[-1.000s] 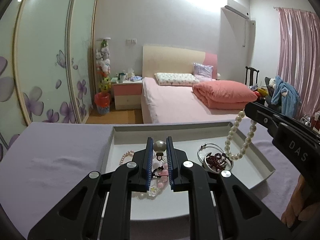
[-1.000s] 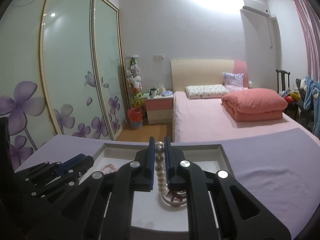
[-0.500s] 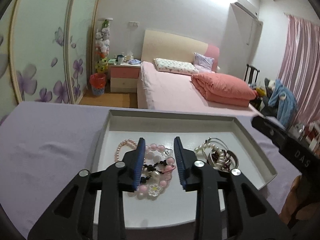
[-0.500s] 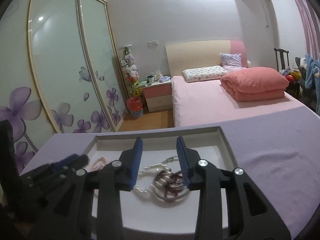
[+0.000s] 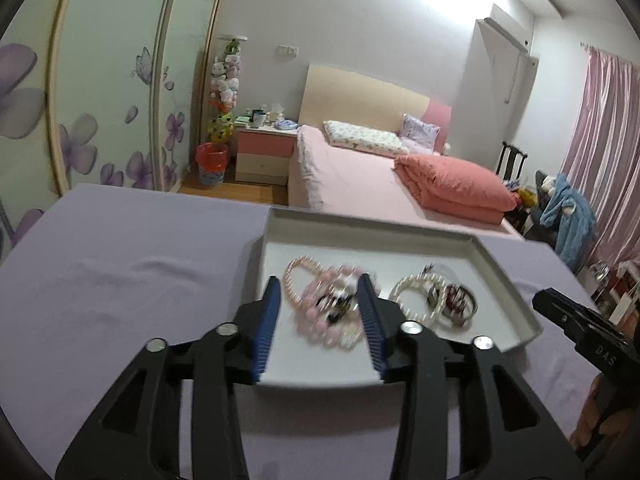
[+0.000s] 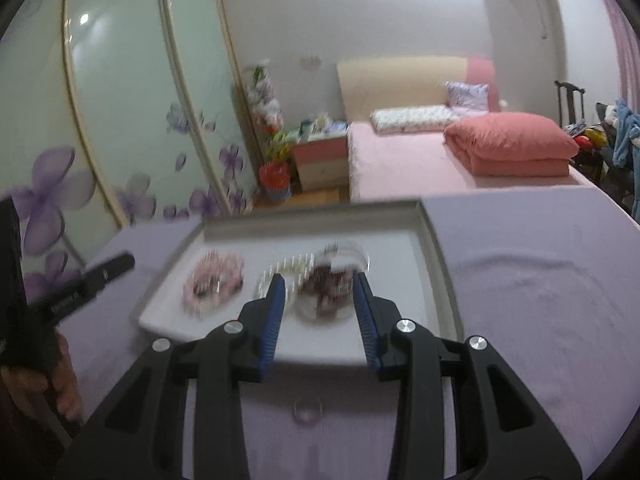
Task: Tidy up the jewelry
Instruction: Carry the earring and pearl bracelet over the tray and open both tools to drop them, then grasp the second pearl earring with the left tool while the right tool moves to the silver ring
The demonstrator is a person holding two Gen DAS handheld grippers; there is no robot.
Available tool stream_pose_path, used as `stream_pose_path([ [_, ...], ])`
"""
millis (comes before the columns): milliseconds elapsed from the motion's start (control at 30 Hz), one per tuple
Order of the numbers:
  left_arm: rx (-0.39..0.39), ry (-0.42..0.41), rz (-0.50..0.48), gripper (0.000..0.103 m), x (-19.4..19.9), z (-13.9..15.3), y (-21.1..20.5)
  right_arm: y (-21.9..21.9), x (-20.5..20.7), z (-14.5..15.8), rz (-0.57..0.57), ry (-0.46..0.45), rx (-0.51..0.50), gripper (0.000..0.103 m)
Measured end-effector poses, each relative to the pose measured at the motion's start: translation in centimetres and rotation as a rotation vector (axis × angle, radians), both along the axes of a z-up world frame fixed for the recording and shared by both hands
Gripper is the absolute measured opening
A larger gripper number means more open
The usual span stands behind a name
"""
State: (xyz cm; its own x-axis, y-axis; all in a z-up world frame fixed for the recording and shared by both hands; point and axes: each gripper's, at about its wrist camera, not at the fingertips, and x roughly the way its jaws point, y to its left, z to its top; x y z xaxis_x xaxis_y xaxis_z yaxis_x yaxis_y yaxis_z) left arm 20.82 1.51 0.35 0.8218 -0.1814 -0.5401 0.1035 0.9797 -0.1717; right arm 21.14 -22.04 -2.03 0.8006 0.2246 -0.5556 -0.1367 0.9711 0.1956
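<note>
**Both grippers spread wide over the jewelry tray**

A lilac-covered table (image 5: pixel 120 288) carries a shallow grey-white tray (image 5: pixel 500 276), which sits toward the table's far edge, its long side running across both views. Beyond it stand a pink bed (image 5: pixel 360 176) and a wardrobe with purple flower decals (image 5: pixel 80 112).

The left gripper (image 5: pixel 318 312) hangs over the tray's near edge with its blue-padded jaws far apart and nothing between them. The right gripper (image 6: pixel 318 306) is likewise wide open and empty, poised over the near edge of the tray. The side of the right gripper, seen from the left wrist camera, bears pale letters that read roughly "DAS".

In the tray, a heap of pink bead bracelets (image 5: pixel 320 304) lies toward the left side. A white pearl strand (image 5: pixel 412 292) curls just beside it, touching a cluster of silver bangles and dark red beads (image 5: pixel 454 300) toward the right side. The right wrist view is motion-blurred.
</note>
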Motion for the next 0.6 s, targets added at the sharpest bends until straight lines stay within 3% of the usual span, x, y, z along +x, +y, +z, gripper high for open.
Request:
stream_pose_path([
  [233,0.082,0.067,-0.033,0.061,-2.2,-1.9,-0.2,2.2,-2.0,-4.4,0.089,0.184,-0.102,0.037],
  [300,0.106,0.083,-0.044,0.063,-2.4,-2.4,-0.5,3.0,-2.3,-5.4,0.105,0.217,-0.141,0.042],
  [533,0.145,0.079,-0.073,0.064,-3.6,-2.8,-1.3,4.6,-1.2,-6.2,0.101,0.256,-0.224,0.042],
  [600,0.155,0.083,-0.084,0.064,-3.7,-2.9,-1.7,4.8,-0.9,-6.3,0.105,0.253,-0.232,0.038],
])
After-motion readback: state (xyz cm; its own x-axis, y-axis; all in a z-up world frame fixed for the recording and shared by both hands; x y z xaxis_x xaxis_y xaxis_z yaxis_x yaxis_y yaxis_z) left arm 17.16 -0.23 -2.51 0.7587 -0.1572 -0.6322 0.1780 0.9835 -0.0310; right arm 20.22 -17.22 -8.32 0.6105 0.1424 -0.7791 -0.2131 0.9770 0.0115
